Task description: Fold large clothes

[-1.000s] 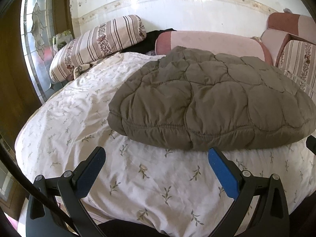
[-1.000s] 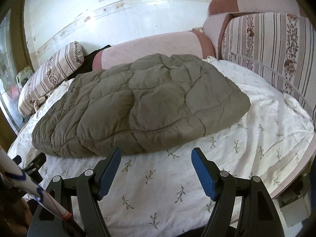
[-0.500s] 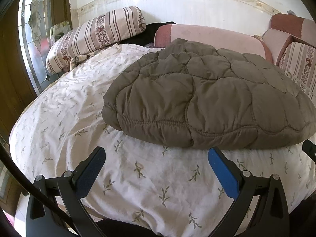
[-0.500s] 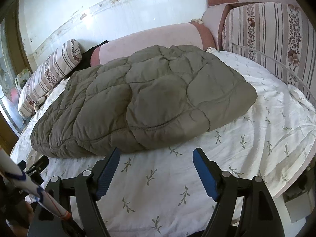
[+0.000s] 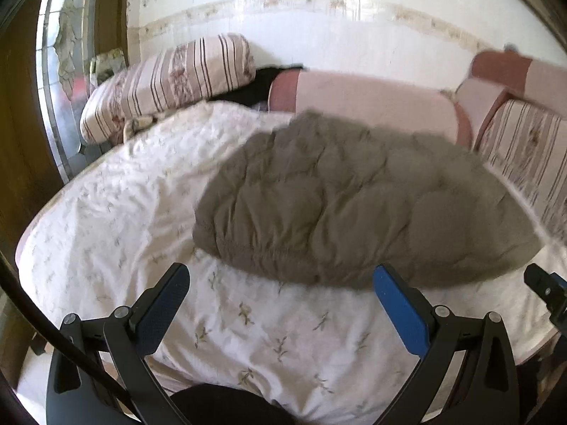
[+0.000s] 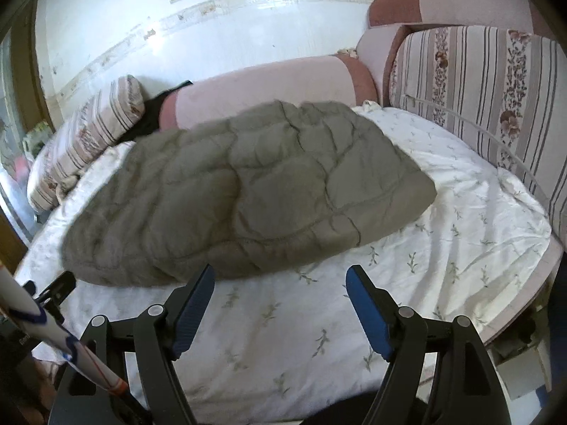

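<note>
A grey-brown quilted jacket (image 5: 354, 205) lies folded in a thick bundle on a white bed sheet with a leaf print (image 5: 124, 212). It also shows in the right wrist view (image 6: 255, 191). My left gripper (image 5: 280, 283) is open and empty, just short of the jacket's near hem. My right gripper (image 6: 280, 279) is open and empty, its left pad near the jacket's near edge. Neither gripper touches the jacket.
A striped bolster (image 5: 170, 81) lies at the back left and a pink bolster (image 5: 372, 99) behind the jacket. Striped cushions (image 6: 489, 99) line the right side. The bed's round edge (image 6: 524, 301) drops off at the right. A window (image 5: 60, 71) is at the left.
Both grippers have drawn back and tilted up from the jacket, so more wall shows. Both views are blurred by the motion. The jacket has not moved.
</note>
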Demonstrator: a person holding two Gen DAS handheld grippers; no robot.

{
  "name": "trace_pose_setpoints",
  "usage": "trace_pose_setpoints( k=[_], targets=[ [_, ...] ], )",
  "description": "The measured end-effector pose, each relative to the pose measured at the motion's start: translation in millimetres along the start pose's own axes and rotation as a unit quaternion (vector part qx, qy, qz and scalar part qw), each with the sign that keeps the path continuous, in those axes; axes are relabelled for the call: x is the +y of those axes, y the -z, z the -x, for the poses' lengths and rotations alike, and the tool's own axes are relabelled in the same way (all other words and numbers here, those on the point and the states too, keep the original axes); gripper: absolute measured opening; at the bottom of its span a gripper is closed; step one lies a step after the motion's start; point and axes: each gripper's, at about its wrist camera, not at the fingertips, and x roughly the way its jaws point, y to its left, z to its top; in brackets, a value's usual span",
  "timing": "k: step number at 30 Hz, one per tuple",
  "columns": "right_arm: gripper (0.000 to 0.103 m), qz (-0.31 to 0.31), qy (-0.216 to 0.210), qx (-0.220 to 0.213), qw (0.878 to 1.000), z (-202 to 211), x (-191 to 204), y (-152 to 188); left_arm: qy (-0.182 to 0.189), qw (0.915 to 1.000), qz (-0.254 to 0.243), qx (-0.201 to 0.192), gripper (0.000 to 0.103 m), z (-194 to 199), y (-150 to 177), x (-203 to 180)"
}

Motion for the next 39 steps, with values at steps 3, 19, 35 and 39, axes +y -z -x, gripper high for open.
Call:
trace_pose_setpoints(
  k=[3, 19, 35, 39],
  targets=[
    [0.083, 0.024, 0.010, -0.035, 0.999, 34.4, 13.6, -14.8, 0.017, 0.9995, 0.000, -0.027, 0.103, 28.3, -14.9, -2.4],
    [0.093, 0.041, 0.023, -0.053, 0.998, 51.1, 24.0, -7.2, 0.009, 0.9987, -0.051, -0.003, 0.103, 33.0, -7.2, -2.5],
    [0.093, 0.049, 0.034, -0.040, 0.997, 37.4, 22.7, -3.8, -0.019, 0.9969, -0.065, 0.041, 0.103, 7.2, -3.0, -6.0],
    [0.093, 0.054, 0.034, -0.039, 0.997, 36.3, 24.2, -3.2, -0.021, 0.9968, -0.062, 0.047, 0.103, 3.6, -2.9, -3.2]
  ],
)
